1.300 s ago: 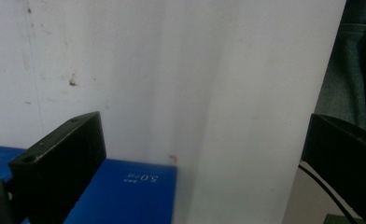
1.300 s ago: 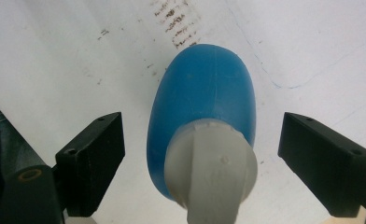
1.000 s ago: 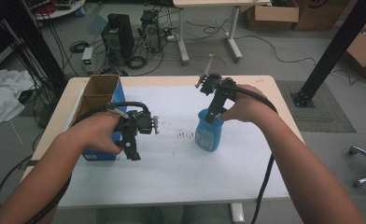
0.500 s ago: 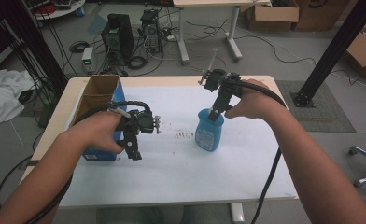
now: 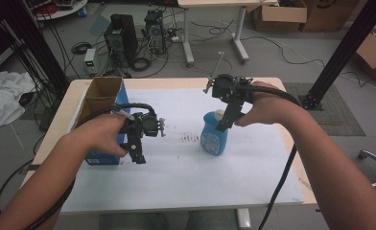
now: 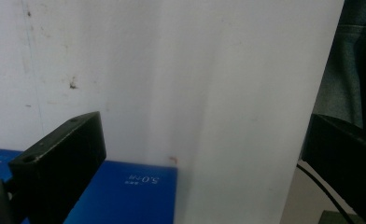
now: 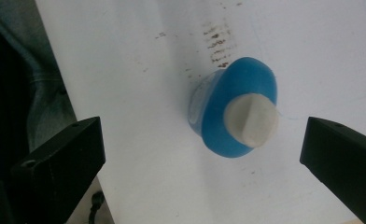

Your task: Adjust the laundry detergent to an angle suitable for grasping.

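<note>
A blue bottle [image 5: 214,139] with a white cap [image 5: 218,114] stands upright on the white table [image 5: 186,187], right of centre. My right gripper [image 5: 224,125] hangs just above and beside the cap. Its jaws have just been opening and now stand wide, touching nothing. In the right gripper view the bottle [image 7: 239,93] and its cap [image 7: 251,119] lie below the open right gripper [image 7: 202,133]. My left gripper [image 5: 137,155] is open, low over the table beside a blue box [image 5: 99,155]. In the left gripper view this gripper [image 6: 204,135] has the box's blue side [image 6: 125,196] by its left jaw.
The blue box has an open cardboard top [image 5: 102,93] near the table's left edge. Dark smudges [image 5: 191,139] mark the sheet left of the bottle. Beyond the table are computer cases [image 5: 121,33], a white cloth [image 5: 4,98], a black post [image 5: 342,52] and cardboard boxes [image 5: 279,14].
My right gripper has spread its jaws, let go of the bottle's top and lifted a little. The bottle stays standing. The left gripper has kept still.
</note>
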A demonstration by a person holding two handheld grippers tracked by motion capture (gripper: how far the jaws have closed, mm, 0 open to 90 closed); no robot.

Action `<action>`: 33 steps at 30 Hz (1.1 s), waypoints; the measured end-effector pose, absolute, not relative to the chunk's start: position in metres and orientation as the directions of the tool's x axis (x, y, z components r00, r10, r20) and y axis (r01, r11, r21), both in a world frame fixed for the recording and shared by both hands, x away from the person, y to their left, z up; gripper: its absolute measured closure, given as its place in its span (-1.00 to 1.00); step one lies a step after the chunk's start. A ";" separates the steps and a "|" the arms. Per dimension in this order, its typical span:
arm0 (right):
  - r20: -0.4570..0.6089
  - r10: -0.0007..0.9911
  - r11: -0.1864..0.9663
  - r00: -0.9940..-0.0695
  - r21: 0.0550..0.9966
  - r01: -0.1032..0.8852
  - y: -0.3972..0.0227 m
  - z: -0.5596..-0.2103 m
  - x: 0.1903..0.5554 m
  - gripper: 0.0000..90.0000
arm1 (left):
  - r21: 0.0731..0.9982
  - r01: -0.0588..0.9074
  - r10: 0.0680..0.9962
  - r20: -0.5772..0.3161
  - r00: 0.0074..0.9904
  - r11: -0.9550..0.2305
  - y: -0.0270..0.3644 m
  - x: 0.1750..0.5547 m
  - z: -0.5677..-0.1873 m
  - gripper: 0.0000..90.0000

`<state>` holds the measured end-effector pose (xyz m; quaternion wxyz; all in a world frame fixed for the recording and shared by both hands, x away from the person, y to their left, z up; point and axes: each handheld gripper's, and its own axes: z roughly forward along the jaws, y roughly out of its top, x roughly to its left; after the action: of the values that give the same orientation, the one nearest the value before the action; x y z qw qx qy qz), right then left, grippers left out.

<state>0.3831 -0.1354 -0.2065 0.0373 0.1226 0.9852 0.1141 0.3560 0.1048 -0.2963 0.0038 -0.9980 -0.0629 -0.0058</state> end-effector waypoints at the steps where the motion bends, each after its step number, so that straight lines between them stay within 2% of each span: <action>1: -0.045 0.239 0.946 -0.970 0.234 0.223 -0.135 -0.206 0.380 -1.00 | -0.008 0.127 0.127 0.012 0.992 -0.992 0.105 0.356 -0.296 -1.00; 11: -0.035 0.121 0.972 -0.992 0.209 0.111 -0.127 -0.203 0.346 -1.00 | -0.009 0.131 0.131 0.016 0.991 -0.991 0.106 0.358 -0.293 -1.00; 17: -0.002 0.070 0.982 -0.998 0.174 0.068 -0.122 -0.214 0.333 -1.00 | -0.008 0.132 0.132 0.018 0.991 -0.991 0.104 0.359 -0.292 -1.00; 33: 0.017 0.019 0.987 -1.000 0.159 0.021 -0.122 -0.232 0.312 -1.00 | -0.009 0.141 0.141 0.020 0.990 -0.990 0.101 0.361 -0.288 -1.00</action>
<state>0.3119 -0.1222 -0.2320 -0.0080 0.0101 0.9967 0.0796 0.3614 0.1006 -0.2879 0.0053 -0.9974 -0.0708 -0.0097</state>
